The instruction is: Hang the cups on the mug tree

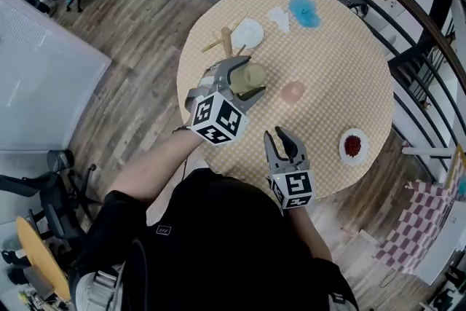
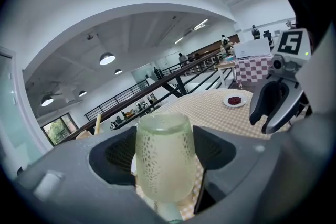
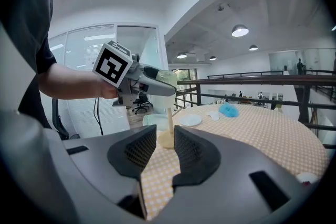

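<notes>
My left gripper point(image 1: 249, 78) is shut on a pale green dimpled cup point(image 1: 255, 74), held upside down above the table's left part. In the left gripper view the cup point(image 2: 164, 157) fills the gap between the pads. The wooden mug tree point(image 1: 226, 41) stands just beyond it; in the right gripper view its pole point(image 3: 169, 122) rises straight ahead, with the held cup point(image 3: 167, 78) above it. A pink cup point(image 1: 293, 91) sits mid-table. My right gripper point(image 1: 277, 136) hovers near the table's front edge, its jaws a little apart with nothing between them point(image 3: 164, 147).
The round table point(image 1: 342, 76) wears a checkered cloth. A white dish point(image 1: 247, 33), a small white object point(image 1: 279, 17) and a blue fluffy thing point(image 1: 304, 9) lie at the back. A plate of red berries point(image 1: 353, 146) sits front right. A railing runs behind.
</notes>
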